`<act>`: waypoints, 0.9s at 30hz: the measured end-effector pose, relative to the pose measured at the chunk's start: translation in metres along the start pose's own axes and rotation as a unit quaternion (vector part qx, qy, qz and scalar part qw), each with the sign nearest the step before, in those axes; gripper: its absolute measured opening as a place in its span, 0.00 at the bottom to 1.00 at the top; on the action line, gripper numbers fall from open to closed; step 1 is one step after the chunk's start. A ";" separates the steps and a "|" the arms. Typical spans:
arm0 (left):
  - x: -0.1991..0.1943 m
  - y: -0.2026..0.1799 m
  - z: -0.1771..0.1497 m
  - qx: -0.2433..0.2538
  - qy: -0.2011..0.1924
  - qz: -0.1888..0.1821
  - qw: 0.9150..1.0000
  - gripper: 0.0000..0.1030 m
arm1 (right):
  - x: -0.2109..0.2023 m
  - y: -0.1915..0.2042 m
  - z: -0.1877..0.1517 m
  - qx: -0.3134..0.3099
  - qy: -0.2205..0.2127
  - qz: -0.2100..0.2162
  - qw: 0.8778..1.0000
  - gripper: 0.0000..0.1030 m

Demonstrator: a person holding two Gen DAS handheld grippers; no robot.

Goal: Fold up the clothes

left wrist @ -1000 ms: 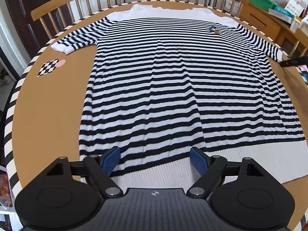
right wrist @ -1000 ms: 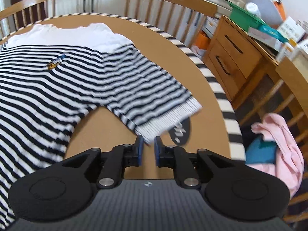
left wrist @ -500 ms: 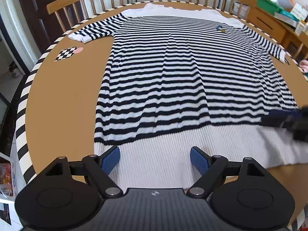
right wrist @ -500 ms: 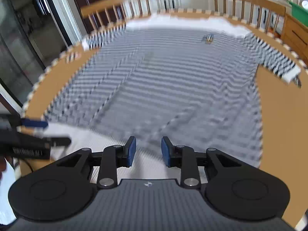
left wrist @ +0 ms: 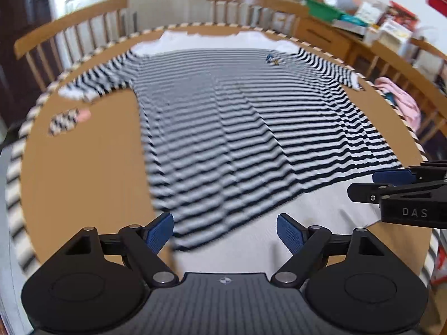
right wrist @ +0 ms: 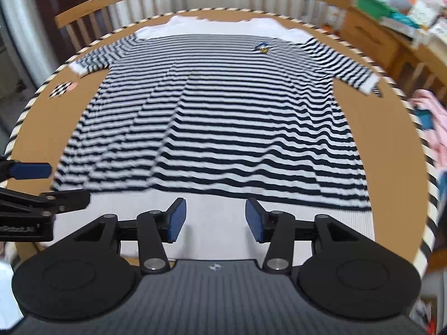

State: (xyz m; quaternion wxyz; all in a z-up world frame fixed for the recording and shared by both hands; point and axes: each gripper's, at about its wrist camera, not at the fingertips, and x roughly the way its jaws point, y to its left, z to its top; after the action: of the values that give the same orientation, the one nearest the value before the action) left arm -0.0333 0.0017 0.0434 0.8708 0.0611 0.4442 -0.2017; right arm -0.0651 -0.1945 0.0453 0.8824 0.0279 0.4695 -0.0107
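Observation:
A black-and-white striped sweater (left wrist: pixel 245 128) lies spread flat on the round wooden table (left wrist: pixel 81 178), sleeves out to both sides, its white ribbed hem nearest me. My left gripper (left wrist: pixel 225 233) hovers open over the hem's left part. In the right wrist view the same sweater (right wrist: pixel 223 117) fills the table, and my right gripper (right wrist: pixel 213 219) stands open over the white hem, nothing between its fingers. The right gripper (left wrist: pixel 391 184) also shows at the right edge of the left wrist view; the left gripper (right wrist: pixel 42 184) shows at the left edge of the right wrist view.
A checkered patch (left wrist: pixel 64 120) lies on the table to the left of the sweater. Wooden chairs (left wrist: pixel 69 36) ring the far side. A pink garment (left wrist: pixel 402 103) hangs off to the right, near a cluttered wooden sideboard (left wrist: pixel 335 36).
My right gripper swung from the right sleeve cuff round to the hem and went from shut to open. My left gripper stayed open and shifted slightly along the hem.

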 end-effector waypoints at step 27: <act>0.054 0.188 0.089 0.126 0.031 -0.061 0.990 0.81 | 0.068 0.182 0.077 0.112 -0.028 -0.054 0.992 0.68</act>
State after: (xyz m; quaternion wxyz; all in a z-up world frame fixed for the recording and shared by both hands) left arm 0.1376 0.1319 0.0402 0.8280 0.1495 0.4451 -0.3065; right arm 0.0446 -0.0173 0.0394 0.8846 0.1006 0.4416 -0.1113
